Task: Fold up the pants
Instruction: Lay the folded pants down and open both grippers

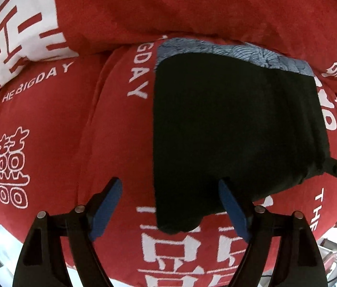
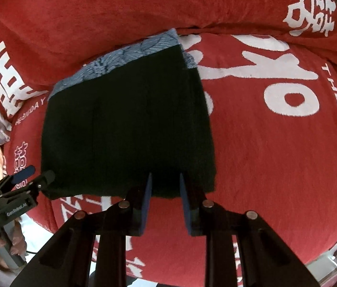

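My left tongs [image 1: 169, 205] stand wide open, gripping nothing; the near left corner of the pants [image 1: 235, 129] lies between the blue pads [image 1: 107, 205], untouched. My right tongs [image 2: 165, 203] are nearly closed with a narrow gap, empty, poised over the near edge. The dark pants [image 2: 130, 129] lie folded on the red printed blanket [image 2: 276, 155]. Beyond them, a blue patterned cloth [image 2: 120, 57] shows under the far edge.

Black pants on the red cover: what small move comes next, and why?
Probably close the left gripper on the near left corner of the black pants. Its jaws stand wide open astride that corner, while the right gripper sits at the near edge, so both could then lift it for the next fold.
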### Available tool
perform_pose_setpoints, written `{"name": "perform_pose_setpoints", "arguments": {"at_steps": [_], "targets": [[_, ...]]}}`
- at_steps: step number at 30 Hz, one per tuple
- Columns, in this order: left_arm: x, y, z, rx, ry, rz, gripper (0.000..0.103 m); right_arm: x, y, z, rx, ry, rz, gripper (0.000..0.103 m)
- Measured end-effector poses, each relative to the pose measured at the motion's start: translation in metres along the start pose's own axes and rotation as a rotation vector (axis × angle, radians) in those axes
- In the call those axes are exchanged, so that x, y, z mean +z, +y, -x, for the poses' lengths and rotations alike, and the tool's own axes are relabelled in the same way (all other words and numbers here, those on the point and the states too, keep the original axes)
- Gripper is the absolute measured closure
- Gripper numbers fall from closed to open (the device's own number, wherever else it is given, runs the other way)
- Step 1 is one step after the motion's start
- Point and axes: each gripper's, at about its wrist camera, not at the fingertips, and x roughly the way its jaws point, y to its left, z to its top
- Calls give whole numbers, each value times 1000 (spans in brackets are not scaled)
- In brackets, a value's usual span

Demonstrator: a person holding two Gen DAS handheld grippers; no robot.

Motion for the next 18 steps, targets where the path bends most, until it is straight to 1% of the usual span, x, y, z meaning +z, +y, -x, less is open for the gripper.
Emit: {"name": "perform_pose_setpoints", "arguments": {"at_steps": [7,8,9,11,13,15,18], "targets": [[0,16,6,2,1,-30,19,-19,36,-1,39,15,-14,76],[0,18,6,6,2,-32,7,-20,41,-3,42,21,-11,72],[-1,22,7,12,4,-30,0,-22,47,-4,47,26,-8,66],[-1,29,10,8,-6,-25,0,-26,58,-6,54,31,-1,61],[-1,35,11,8,-3,-26,0,-29,67,-5,57,32,4,59],[-2,41,10,8,4,-26,0,-32,74,-6,60,38,2,51],[-2,48,9,3,5,-26,0,-35,80,-11,56,44,-6,42]]}}
